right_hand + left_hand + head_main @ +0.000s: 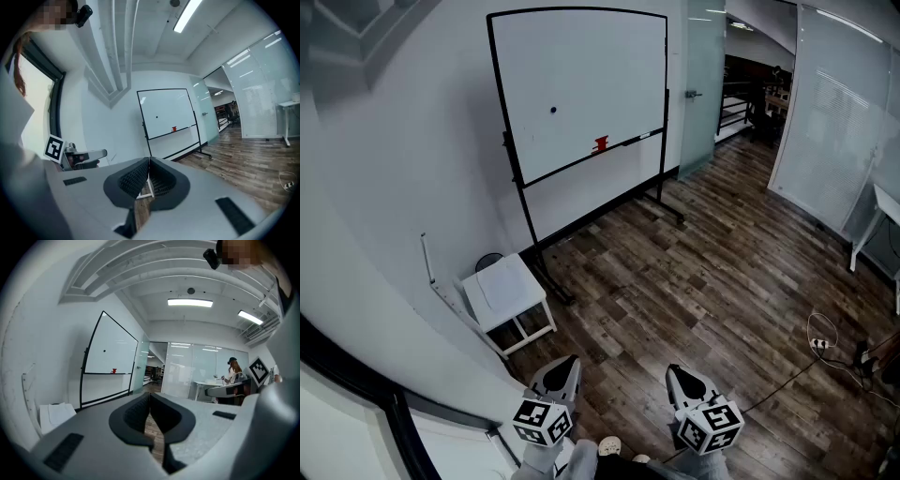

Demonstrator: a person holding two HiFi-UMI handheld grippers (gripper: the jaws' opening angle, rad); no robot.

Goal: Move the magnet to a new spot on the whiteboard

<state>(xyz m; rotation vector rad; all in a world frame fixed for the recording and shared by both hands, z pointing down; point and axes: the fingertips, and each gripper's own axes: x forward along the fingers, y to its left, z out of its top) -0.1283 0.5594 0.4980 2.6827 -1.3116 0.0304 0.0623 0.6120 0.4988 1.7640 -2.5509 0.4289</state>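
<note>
Here, the whiteboard tray [562, 169] holds a red object [601, 144] below the magnet [553, 110].

whiteboard [581, 66]: 1 | magnet [553, 110]: 1 | red item [601, 144]: 1 | white table [502, 286]: 1 | left tool [565, 364]: 1 | right tool [682, 373]: 1

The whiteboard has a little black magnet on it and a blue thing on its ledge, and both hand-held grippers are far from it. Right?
Not quite: the ledge holds a red thing, not a blue one; the head view shows it. The little black magnet is on the whiteboard, and the left hand-held gripper and right hand-held gripper are far from it.
</note>
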